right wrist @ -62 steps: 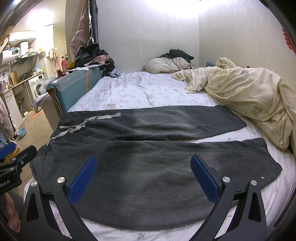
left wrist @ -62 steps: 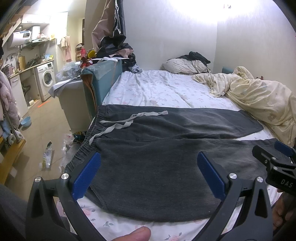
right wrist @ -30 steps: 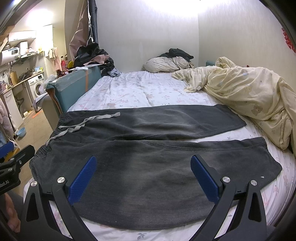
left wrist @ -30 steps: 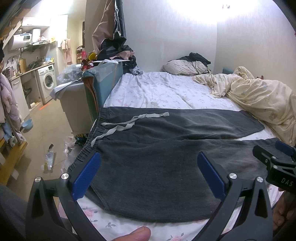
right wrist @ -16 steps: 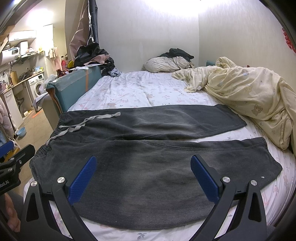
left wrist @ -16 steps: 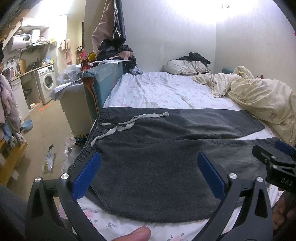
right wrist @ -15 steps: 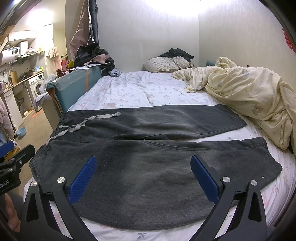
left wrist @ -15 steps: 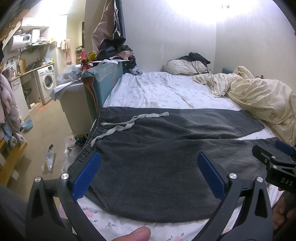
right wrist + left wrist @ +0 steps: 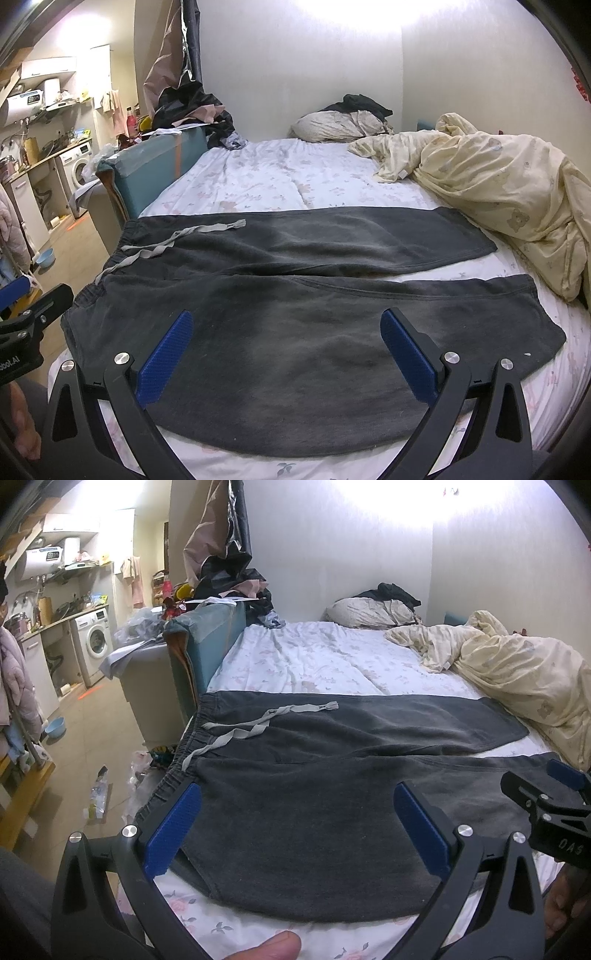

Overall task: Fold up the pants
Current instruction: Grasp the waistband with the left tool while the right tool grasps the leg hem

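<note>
In the left wrist view, the left gripper (image 9: pixel 295 827) is held with its blue pads (image 9: pixel 171 829) spread wide, and nothing is pinched between them. The pants (image 9: pixel 314 775) are laid flat on the bed (image 9: pixel 314 661), just ahead of and below the fingers. The waistband is seen ahead to the left, with the grey drawstring (image 9: pixel 255 725) lying on it, and both legs are stretched out to the right. The right gripper (image 9: pixel 550 812) is seen at the right edge, and the letters "DAS" can be read on it. A quilt (image 9: pixel 517 675) is bunched far ahead on the right.

In the right wrist view, the right gripper (image 9: pixel 284 350) is also spread wide and empty. The pants (image 9: pixel 295 314) are seen directly ahead of it and below, with the near leg between the two pads (image 9: pixel 406 354). The left gripper (image 9: pixel 33 321) is seen at the left edge, and "bot.AI" can be read on it; the first letters are cut off.
</note>
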{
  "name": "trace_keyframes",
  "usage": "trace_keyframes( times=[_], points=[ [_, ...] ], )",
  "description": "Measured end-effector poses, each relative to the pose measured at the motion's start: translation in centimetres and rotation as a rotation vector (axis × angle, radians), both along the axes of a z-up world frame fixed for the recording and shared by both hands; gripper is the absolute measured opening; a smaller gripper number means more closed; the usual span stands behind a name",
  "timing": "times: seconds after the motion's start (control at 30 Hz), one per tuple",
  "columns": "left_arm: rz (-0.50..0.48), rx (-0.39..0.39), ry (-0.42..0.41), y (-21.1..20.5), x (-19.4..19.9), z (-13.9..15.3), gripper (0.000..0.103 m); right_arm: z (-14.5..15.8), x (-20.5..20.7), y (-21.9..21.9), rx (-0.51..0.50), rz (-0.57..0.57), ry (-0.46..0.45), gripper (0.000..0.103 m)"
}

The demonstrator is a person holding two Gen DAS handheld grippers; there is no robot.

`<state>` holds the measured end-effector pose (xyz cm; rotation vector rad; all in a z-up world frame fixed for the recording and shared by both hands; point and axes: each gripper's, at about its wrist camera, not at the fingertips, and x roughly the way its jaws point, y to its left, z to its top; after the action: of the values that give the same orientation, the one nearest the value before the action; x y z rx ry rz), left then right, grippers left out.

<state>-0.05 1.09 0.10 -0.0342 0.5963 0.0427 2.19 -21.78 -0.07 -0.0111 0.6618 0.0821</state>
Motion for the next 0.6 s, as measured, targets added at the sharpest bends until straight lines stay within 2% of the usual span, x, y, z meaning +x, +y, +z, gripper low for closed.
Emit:
trace_keyframes(
  times=[0.13,0.3,0.47,0.6],
  points=[
    [-0.005,-0.008,0.03,0.5,0.6,0.2,0.102,0.8,0.6,-0.7,0.046,0.013,0.008,0.103],
    [0.056,-0.043,0.084,3.8,3.9,1.2,0.102,2.1,2.7,-2.8,0.061,0.029,-0.013,0.103],
    [0.119,-0.076,0.142,8.6,9.6,1.5,0.102,1.6,5.9,-5.3,0.102,0.007,0.036,0.103],
    [0.113,-0.106,0.208,12.9,15.8,0.3,0.102,0.3,7.3,-6.7,0.138,-0.03,0.077,0.103]
  ],
)
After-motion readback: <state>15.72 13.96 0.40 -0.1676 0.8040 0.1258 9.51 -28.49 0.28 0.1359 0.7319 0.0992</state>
